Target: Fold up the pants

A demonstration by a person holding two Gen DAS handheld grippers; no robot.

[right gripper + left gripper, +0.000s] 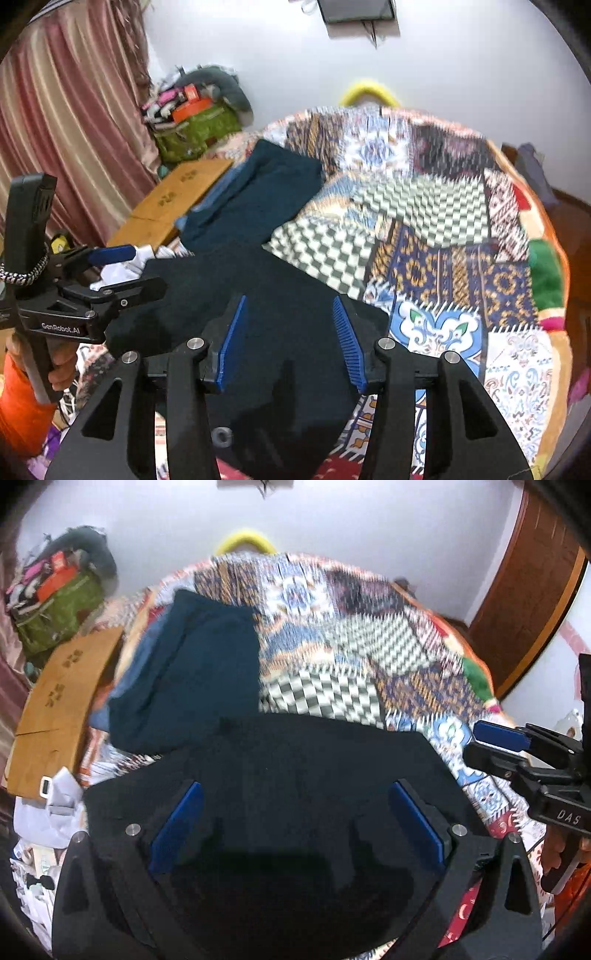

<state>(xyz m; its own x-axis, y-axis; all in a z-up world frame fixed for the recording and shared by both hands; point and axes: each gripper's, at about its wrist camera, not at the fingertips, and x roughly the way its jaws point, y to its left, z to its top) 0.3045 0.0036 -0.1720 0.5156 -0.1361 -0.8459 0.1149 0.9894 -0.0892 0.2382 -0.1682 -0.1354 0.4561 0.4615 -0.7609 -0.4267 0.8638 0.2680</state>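
Black pants (295, 768) lie folded on the patchwork bedspread (351, 646), near the front edge. My left gripper (295, 794) hovers over them, open and empty, blue pads wide apart. It also shows in the right wrist view (125, 269) at the left edge of the pants (266, 295). My right gripper (288, 306) is open and empty above the pants' right part. It also shows in the left wrist view (487, 746) at the far right, beside the pants.
A folded dark teal garment (192, 668) lies on blue cloth behind the pants, also in the right wrist view (266, 192). A wooden board (62, 705), white clutter (55, 808) and a green bag (59, 616) are at the left. A curtain (66, 129) hangs left.
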